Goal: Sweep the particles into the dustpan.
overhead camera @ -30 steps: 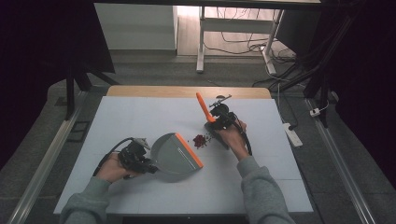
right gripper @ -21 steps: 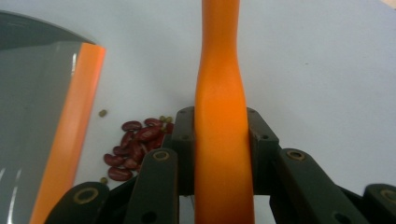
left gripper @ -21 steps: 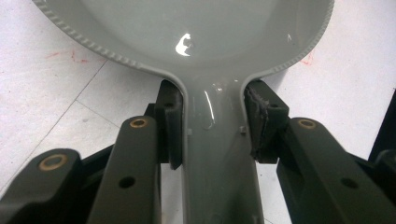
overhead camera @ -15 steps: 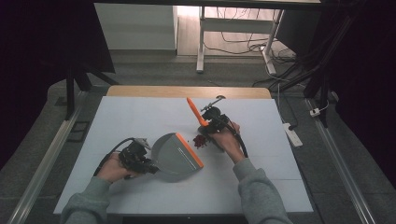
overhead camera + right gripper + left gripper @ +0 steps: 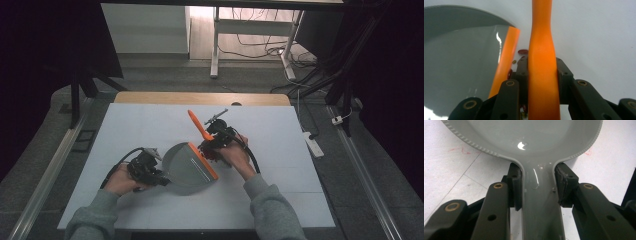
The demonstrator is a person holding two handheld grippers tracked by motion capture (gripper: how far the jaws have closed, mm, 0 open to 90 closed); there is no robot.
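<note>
Your left gripper (image 5: 537, 192) pinches the grey dustpan (image 5: 187, 162) by its handle; your right gripper (image 5: 541, 72) clamps the orange brush (image 5: 542, 50) just beside the dustpan's orange lip (image 5: 505, 60), where small red bits (image 5: 523, 51) lie.

An orange handle (image 5: 542, 65) is clamped mid-frame by the hand-held gripper (image 5: 541, 72); a grey dustpan (image 5: 459, 62) is seen at left.

A white power strip (image 5: 313, 144) lies on the grey floor just right of the table (image 5: 280, 150). Beyond the table's far edge stands a white desk frame (image 5: 215, 45), with cables (image 5: 260, 37) under it.
</note>
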